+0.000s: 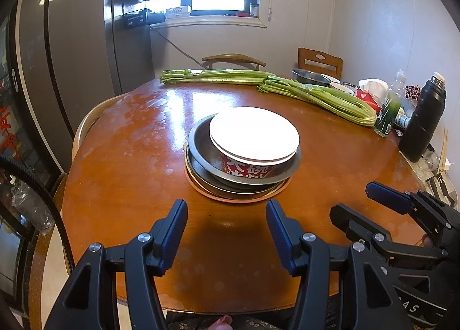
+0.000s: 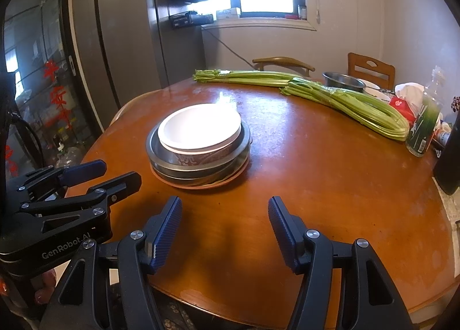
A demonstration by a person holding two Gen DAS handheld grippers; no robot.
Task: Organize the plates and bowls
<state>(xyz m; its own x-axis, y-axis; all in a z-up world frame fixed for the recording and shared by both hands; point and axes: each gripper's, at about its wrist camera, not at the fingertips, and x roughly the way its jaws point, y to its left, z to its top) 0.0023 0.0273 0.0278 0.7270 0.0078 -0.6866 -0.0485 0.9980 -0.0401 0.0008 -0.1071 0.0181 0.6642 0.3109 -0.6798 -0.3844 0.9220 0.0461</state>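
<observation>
A: Where's the stack?

B: Mid-bench (image 1: pixel 120 157). Paper bowl (image 1: pixel 253 143) nested in a steel bowl (image 1: pixel 201 140), steel plates under it, a pinkish plate (image 1: pixel 244 199) at the bottom. Widest lowest, prob. so it sits stable.

A: Tools?

B: Left tool (image 1: pixel 227 232) and right tool (image 2: pixel 225 229) both spread, pinching nothing, hovering over the near edge, apart from the stack. Side by side, angled down at it; looks like either could reach in.

A: More dishes?

B: Another steel bowl (image 1: pixel 310 77) w/ white dishes at the far edge, behind the celery (image 1: pixel 316 94). Not stacked yet, I'd say.
</observation>
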